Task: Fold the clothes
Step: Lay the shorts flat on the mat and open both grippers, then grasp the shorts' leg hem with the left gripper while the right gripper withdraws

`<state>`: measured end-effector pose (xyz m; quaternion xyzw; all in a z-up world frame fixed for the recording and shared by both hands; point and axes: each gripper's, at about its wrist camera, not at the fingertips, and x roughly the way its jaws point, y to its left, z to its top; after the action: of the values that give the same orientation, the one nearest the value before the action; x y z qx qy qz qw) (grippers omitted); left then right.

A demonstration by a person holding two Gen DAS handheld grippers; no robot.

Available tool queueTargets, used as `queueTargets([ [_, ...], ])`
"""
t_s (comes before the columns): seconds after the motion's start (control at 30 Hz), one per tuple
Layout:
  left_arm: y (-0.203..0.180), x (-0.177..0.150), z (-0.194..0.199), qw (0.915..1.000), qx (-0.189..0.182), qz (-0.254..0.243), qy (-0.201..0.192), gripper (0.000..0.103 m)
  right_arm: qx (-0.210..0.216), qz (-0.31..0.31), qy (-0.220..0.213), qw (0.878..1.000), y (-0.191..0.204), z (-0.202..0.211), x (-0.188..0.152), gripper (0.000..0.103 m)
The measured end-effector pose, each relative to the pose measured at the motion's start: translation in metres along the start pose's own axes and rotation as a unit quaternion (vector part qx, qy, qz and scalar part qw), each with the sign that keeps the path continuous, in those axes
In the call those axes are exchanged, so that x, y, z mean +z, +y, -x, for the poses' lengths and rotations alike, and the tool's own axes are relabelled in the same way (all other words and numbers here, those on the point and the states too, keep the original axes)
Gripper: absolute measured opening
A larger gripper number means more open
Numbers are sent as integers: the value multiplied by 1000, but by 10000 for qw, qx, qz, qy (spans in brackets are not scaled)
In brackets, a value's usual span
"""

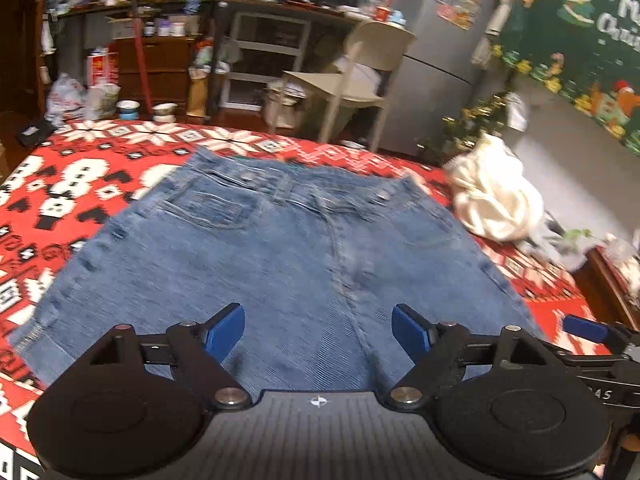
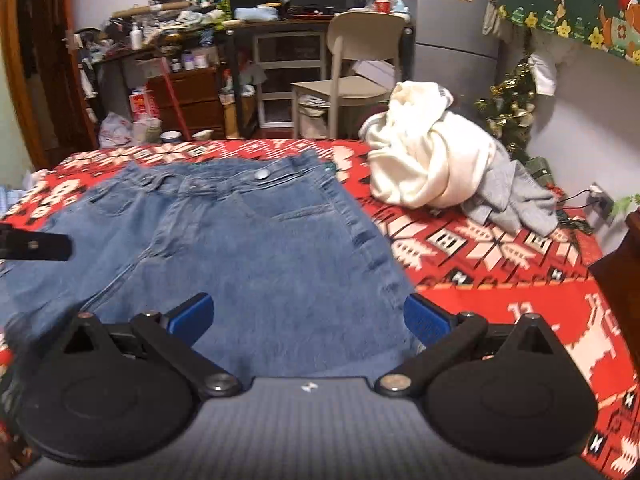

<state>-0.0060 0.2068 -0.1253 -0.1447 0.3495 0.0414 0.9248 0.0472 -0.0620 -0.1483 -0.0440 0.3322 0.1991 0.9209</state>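
Note:
Blue denim shorts [image 1: 256, 248] lie spread flat on a red patterned blanket [image 1: 80, 184], waistband toward the far side. My left gripper [image 1: 318, 328] hovers over the near hem of the shorts, open, with nothing between its blue pads. In the right wrist view the same shorts [image 2: 248, 248] fill the middle, and my right gripper [image 2: 308, 320] stands wide open above their near right edge, holding nothing. A finger of the left gripper [image 2: 36, 245] shows at the left edge. The right gripper's blue pad [image 1: 584, 328] shows at the right edge of the left wrist view.
A crumpled cream garment [image 2: 424, 160] and a grey garment [image 2: 516, 196] lie on the blanket to the right of the shorts. Beyond the bed stand a beige chair [image 2: 356, 64], a cluttered desk [image 2: 192, 56] and a grey fridge [image 1: 440, 52]. A dark wooden edge [image 2: 620, 280] is at the right.

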Motion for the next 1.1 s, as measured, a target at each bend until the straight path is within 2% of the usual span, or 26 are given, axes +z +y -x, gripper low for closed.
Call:
queueTargets([
  [0.1,-11,-7,5,9994,-183,-280,-36,82,36,-36,-3,10000,-1,11,-9,102],
  [0.27,-29,-17,12,9961,-169,-859,-77,83,-57,-39,-9,10000,-5,24,-17,102],
  [0.43,-40,-34,20,9927,-304,-1166,-70,83,-106,-146,36,9998,-21,31,-26,99],
  [0.63,-51,-50,34,9864,-782,-1439,-111,82,-223,-384,190,9988,-47,35,-39,80],
  [0.7,-52,-55,40,9841,-874,-1542,-114,79,-269,-405,271,9984,-55,34,-42,64],
  [0.8,-56,-62,48,9811,-847,-1740,-48,62,-265,-496,398,9976,-66,31,-47,42],
  [0.83,-56,-66,49,9798,-782,-1840,-18,55,-254,-541,419,9973,-69,30,-49,41],
  [0.97,-59,-82,52,9742,-580,-2181,85,40,-246,-727,462,9960,-78,25,-54,38],
  [1.03,-61,-89,52,9718,-483,-2306,127,38,-221,-849,484,9950,-82,23,-55,38],
  [1.1,-57,-94,47,9703,-391,-2378,215,32,-207,-915,489,9944,-83,22,-56,38],
])
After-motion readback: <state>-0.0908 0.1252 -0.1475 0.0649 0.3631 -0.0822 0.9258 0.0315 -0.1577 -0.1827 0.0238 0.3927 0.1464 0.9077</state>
